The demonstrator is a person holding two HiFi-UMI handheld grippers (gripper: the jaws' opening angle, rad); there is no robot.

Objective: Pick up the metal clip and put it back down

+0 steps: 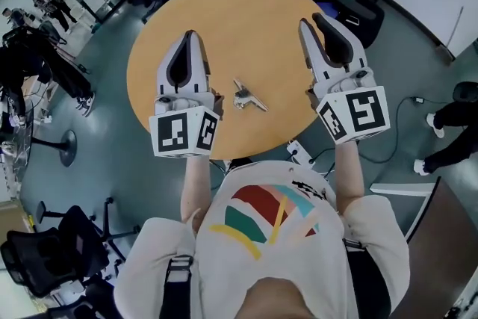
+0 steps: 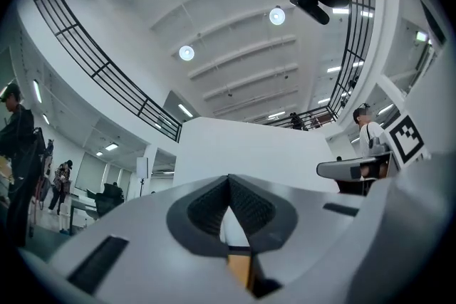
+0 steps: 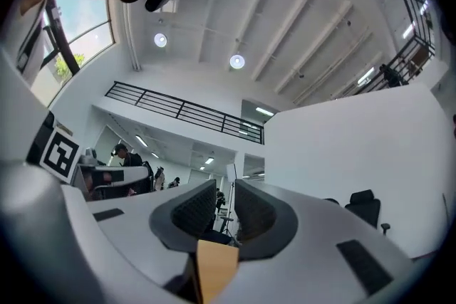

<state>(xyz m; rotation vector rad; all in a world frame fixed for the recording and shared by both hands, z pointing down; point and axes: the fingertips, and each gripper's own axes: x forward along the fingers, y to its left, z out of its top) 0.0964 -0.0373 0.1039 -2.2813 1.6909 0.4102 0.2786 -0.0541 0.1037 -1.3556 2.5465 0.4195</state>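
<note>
Only the head view shows the metal clip (image 1: 248,97). It lies on the round table (image 1: 246,11) between both tools, touching neither. The left gripper (image 2: 229,180) has its tips pressed together and holds nothing. The right gripper (image 3: 225,185) stands slightly parted, also empty.

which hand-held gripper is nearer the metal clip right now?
Left. In the head view the left hand-held gripper is close beside the metal clip, on its left; the right hand-held gripper is farther off to its right. Neither touches it.

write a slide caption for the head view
Left gripper and right gripper over the round table, metal clip lying between them.
</note>
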